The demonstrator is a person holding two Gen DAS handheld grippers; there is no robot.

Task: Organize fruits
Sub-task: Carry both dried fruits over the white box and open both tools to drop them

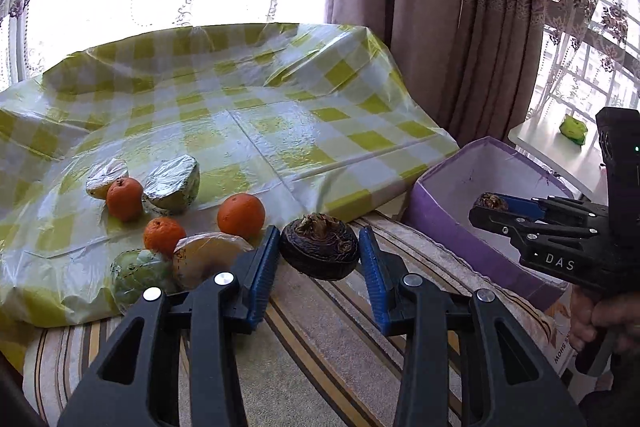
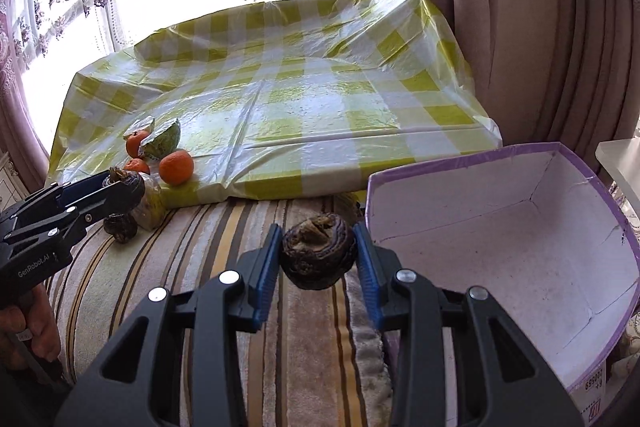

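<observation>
1. Our left gripper (image 1: pixel 319 254) pinches a dark wrinkled fruit (image 1: pixel 319 246) between its blue pads; the left pad touches the fruit, while a thin gap seems to show at the right pad. The fruit is held above the striped cloth (image 1: pixel 312 339).
2. In the right wrist view, our left gripper (image 2: pixel 128 187) comes in from the left edge with that dark fruit (image 2: pixel 124 183) at its tips. Another dark fruit (image 2: pixel 120 227) lies just below it on the striped cloth.
3. Our right gripper (image 2: pixel 318 255) holds a second dark wrinkled fruit (image 2: pixel 318 251) between its pads, just left of the purple box (image 2: pixel 500 247). From the left wrist view, the right gripper (image 1: pixel 494 207) reaches over the near wall of the purple box (image 1: pixel 460 227).
4. The box is open and white inside.
5. On the yellow checked plastic sheet (image 1: pixel 248 115) sit three oranges: one at the right (image 1: pixel 241 216), one in front (image 1: pixel 164 236), and one at the back (image 1: pixel 124 198).
6. Around the oranges lie foil-wrapped and film-wrapped cut fruits, among them a half-round piece (image 1: pixel 172 185) touching the back orange and a green wrapped one (image 1: pixel 140 273) at the sheet's near edge.
</observation>
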